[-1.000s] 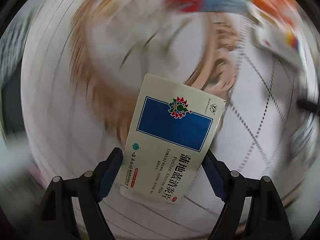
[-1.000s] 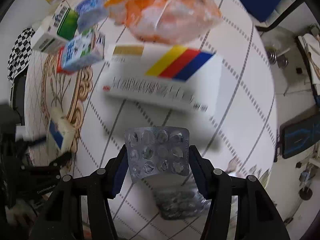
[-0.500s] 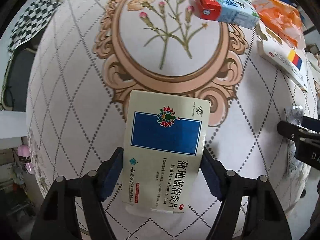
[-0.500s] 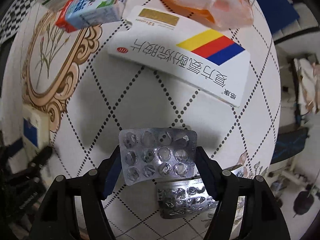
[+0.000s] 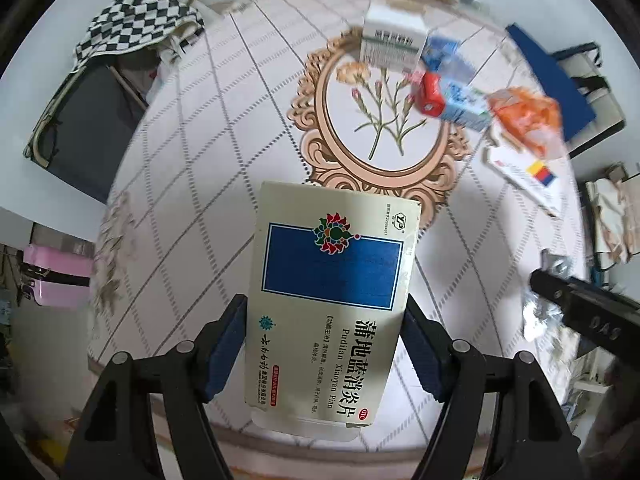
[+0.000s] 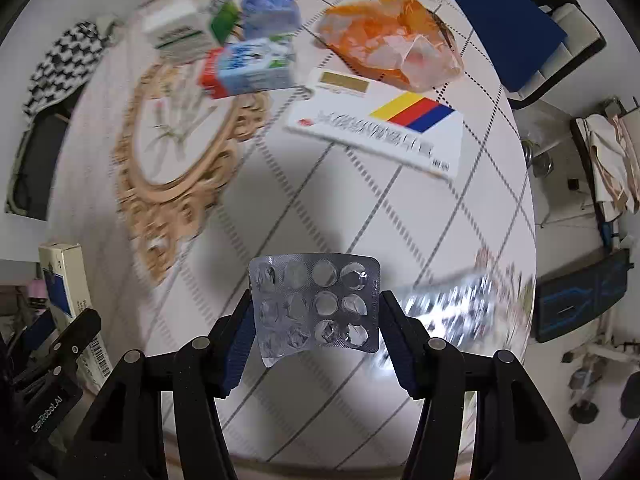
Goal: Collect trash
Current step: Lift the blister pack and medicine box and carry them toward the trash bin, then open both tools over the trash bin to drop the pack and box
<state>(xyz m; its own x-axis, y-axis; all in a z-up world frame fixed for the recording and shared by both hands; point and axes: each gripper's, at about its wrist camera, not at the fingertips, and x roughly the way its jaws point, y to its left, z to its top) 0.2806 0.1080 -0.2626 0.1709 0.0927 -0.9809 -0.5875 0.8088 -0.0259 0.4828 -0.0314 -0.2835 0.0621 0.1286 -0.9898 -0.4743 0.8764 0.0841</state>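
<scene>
My left gripper (image 5: pixel 322 320) is shut on a flat cream medicine box with a blue panel (image 5: pixel 328 280), held above the round table (image 5: pixel 200 200). The box also shows at the left edge of the right wrist view (image 6: pixel 66 280). My right gripper (image 6: pixel 316 320) is shut on an empty silver blister pack (image 6: pixel 316 304), also held above the table. A second blister pack (image 6: pixel 452 312) lies on the table to its right. The right gripper shows at the right of the left wrist view (image 5: pixel 580 312).
On the far side of the table lie a white box with yellow, red and blue stripes (image 6: pixel 380 128), an orange plastic bag (image 6: pixel 388 44), a blue-and-red milk carton (image 6: pixel 248 68) and a white-green box (image 6: pixel 180 36). A checkered cloth (image 5: pixel 136 20) hangs beyond the table.
Both grippers have lifted and pulled back from the table with their items, so more of the table and room shows. The second blister pack now lies further right of the right gripper.
</scene>
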